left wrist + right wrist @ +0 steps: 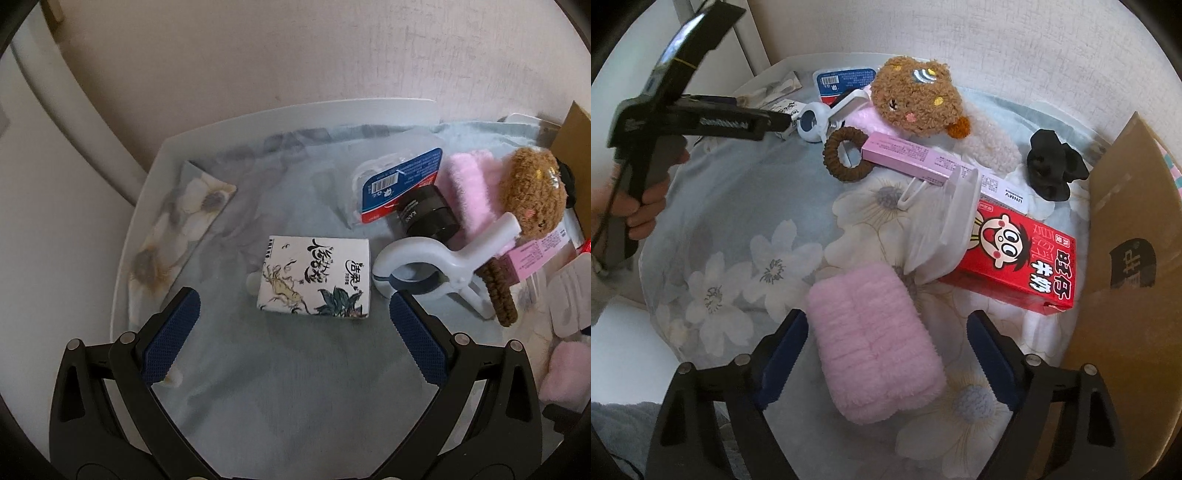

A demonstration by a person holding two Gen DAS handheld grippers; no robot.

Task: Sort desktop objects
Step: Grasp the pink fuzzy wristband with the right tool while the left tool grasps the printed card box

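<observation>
The right gripper (886,354) has its fingers spread around the pink towel (875,347), not yet pinching. The left gripper (295,314) hangs spread near the tissue pack (314,277). Everything lies unsorted on the worktop (155,184); the cardboard box (1126,258) waits right.

Both grippers were the same build: the left gripper (295,310) and right gripper (886,336) had matte black frames, silver screws at the pivots and textured dark blue pads (173,332). A thin black cable (607,218) ran past the hand (639,206) on the black handle.
</observation>
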